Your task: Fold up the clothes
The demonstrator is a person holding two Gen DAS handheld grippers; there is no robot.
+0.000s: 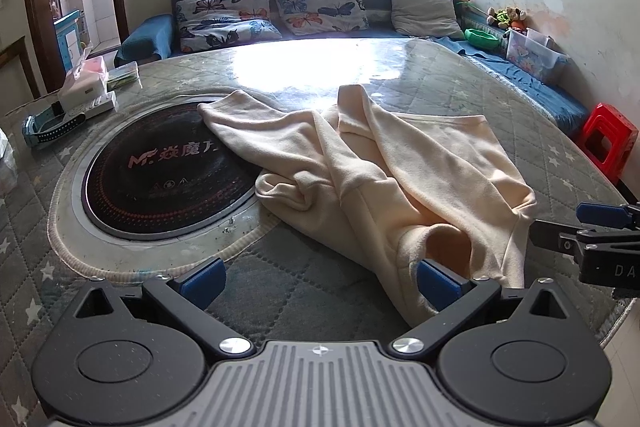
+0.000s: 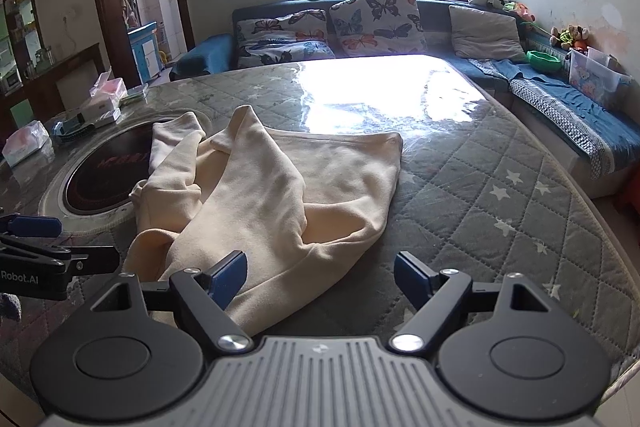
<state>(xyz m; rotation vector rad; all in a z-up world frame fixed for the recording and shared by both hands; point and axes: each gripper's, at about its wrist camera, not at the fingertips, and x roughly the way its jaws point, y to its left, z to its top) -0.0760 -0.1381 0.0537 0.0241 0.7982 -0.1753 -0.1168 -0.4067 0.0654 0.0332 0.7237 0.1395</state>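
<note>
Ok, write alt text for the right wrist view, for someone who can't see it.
A cream garment lies crumpled, unfolded, on a quilted star-print table cover, part of it draped over a round black cooktop. The right gripper is open at the garment's near edge, and the left gripper shows at the frame's left. Behind are a blue sofa with butterfly cushions.

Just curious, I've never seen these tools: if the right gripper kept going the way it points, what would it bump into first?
Most likely the cream garment. The right gripper is open and angled down toward the table, with the garment's near edge between its fingers; depth is hard to judge.
</note>
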